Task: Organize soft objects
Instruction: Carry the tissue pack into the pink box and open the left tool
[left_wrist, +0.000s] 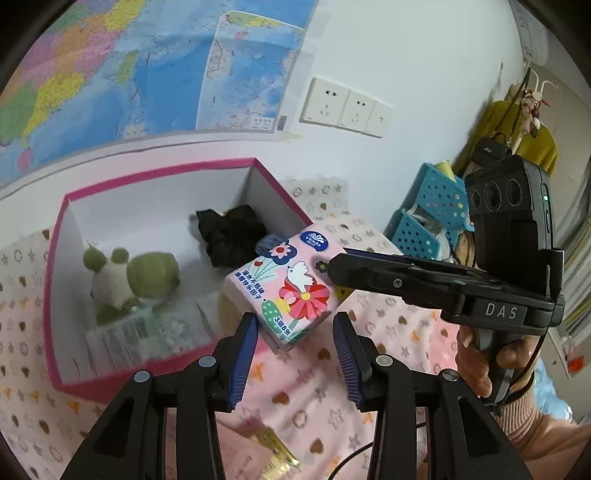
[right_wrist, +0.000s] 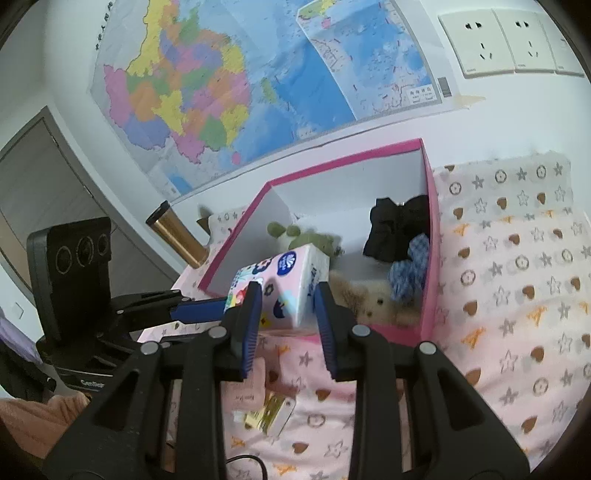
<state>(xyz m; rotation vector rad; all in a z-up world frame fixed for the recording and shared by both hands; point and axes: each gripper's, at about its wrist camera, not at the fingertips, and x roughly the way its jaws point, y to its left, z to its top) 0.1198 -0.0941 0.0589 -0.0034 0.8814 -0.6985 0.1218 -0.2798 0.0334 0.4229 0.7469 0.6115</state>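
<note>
The right gripper (right_wrist: 286, 314) held the tissue pack (right_wrist: 284, 280) by one end over the pink box (right_wrist: 430, 236) rim while the left gripper (left_wrist: 295, 343) stood wide apart, so the soft pack risked pivoting out onto the blanket (right_wrist: 517, 295).

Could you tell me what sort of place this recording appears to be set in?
Probably a bedroom at home: a pink star-and-heart blanket covers the surface, a wall map hangs above, and a clothes rack stands in the corner.

Wall map (right_wrist: 229, 81), sockets (left_wrist: 343, 107), blue baskets (left_wrist: 432, 214).
</note>
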